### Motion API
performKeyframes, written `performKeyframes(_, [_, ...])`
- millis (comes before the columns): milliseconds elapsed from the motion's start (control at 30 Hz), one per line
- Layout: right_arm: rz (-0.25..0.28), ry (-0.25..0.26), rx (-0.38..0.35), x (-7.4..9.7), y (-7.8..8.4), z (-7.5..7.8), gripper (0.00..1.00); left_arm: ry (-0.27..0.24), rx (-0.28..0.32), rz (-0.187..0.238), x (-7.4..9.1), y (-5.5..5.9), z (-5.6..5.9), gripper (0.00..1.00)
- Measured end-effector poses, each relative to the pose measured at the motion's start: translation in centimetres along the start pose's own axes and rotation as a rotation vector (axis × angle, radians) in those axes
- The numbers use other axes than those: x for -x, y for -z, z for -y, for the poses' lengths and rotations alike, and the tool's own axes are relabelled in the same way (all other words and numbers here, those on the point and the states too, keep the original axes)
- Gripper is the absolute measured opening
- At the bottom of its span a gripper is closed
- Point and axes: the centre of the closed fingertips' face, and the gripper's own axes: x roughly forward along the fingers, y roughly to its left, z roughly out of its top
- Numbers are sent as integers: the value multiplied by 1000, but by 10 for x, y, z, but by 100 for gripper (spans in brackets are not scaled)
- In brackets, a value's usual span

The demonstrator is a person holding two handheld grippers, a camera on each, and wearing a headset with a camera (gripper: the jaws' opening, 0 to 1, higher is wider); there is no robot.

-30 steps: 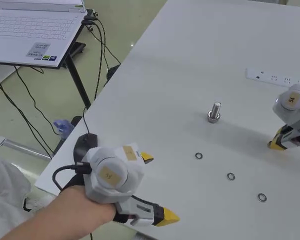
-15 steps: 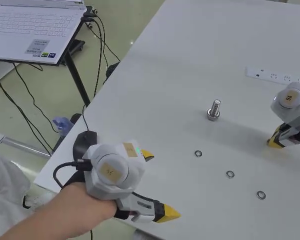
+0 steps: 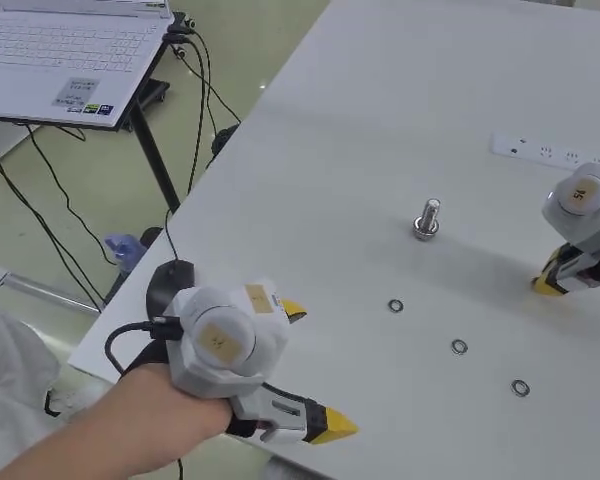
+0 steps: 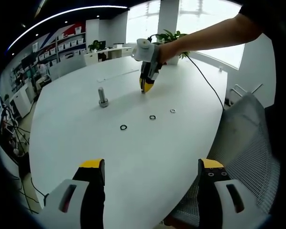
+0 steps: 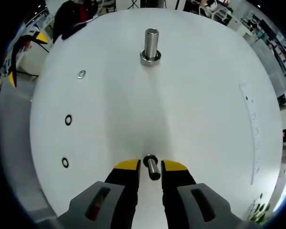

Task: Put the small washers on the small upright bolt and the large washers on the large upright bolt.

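Observation:
The large bolt (image 3: 427,218) (image 4: 102,98) (image 5: 151,45) stands upright mid-table. Three small washers (image 3: 395,305) (image 3: 459,347) (image 3: 520,387) lie flat in a row in front of it; I also see those washers (image 4: 123,127) (image 5: 68,119) in both gripper views. My right gripper (image 3: 545,286) (image 5: 151,165) rests tip-down on the table at the right, shut on the small bolt (image 5: 151,167), which sits between its yellow fingertips. My left gripper (image 3: 315,370) (image 4: 151,164) hovers at the near table edge, open wide and holding nothing.
A white power strip (image 3: 550,155) lies on the table behind the right gripper. A laptop (image 3: 60,60) on a stand with hanging cables is off the table's left edge. The table edge (image 3: 140,330) runs close beside my left hand.
The head camera has shifted slightly. Both grippers, the bolt and the washers keep their places.

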Motion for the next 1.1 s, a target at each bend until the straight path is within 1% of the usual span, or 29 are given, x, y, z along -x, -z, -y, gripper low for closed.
performKeyframes(133, [7,6,1,7,1,1,18,0,-6,1,1,-2,1,80])
performKeyframes(267, [30,17,12,17,-3,2,18,-1,-11,1,2,-3,2,79])
performKeyframes(333, [31,24,14,24,-3,1,18,-2,-14,1,3,-4,3,79])
performKeyframes(467, [38,24,21,31,-4,0,18,-2,-18,3,3,-6,4,79])
performKeyframes(633, [38,36,24,39,-1,0,18,-4,-27,2,6,-8,5,79])
performKeyframes(800, [29,43,23,43,6,0,19,-7,-34,0,8,-9,7,79])
performKeyframes(967, [30,45,24,48,9,-4,18,-7,-37,3,11,-10,10,79])
performKeyframes(1100, [34,41,28,52,9,-13,19,-8,-38,10,12,-13,10,79])
